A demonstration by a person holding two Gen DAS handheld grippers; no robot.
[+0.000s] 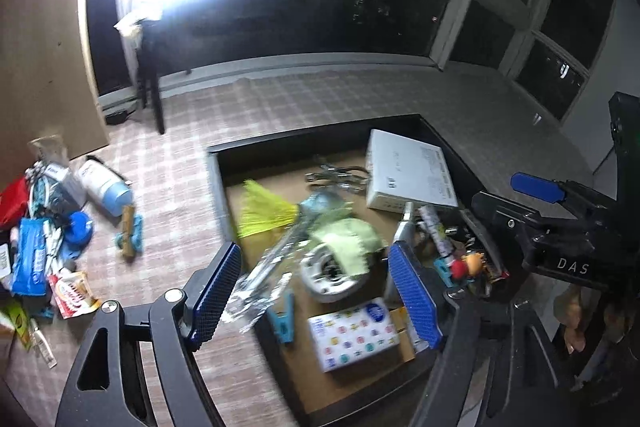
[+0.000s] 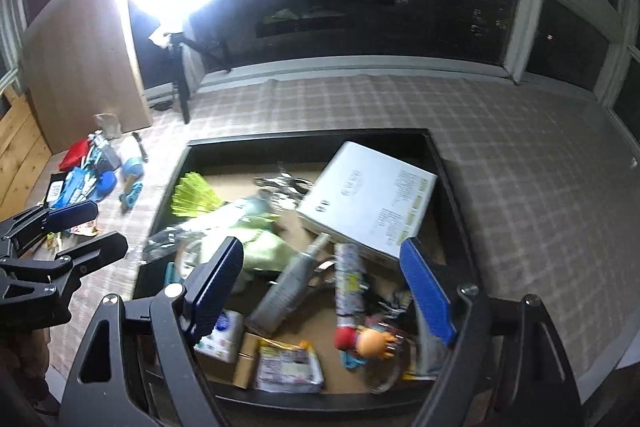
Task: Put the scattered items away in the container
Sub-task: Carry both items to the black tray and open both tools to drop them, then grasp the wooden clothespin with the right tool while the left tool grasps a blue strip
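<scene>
Both tools hung over the dark container [image 2: 448, 163] with their blue pads spread wide and nothing between them. Ahead of the left gripper [image 1: 316, 291] lay a yellow-bristled brush [image 1: 264, 211] with a blurred silvery handle, inside the container. Ahead of the right gripper [image 2: 324, 287] sat a white box [image 2: 368, 207] — tilted against the far wall. Off to the left gripper's left, scattered items [image 1: 48, 227] lay on the checked floor — well apart from the container.
</scene>
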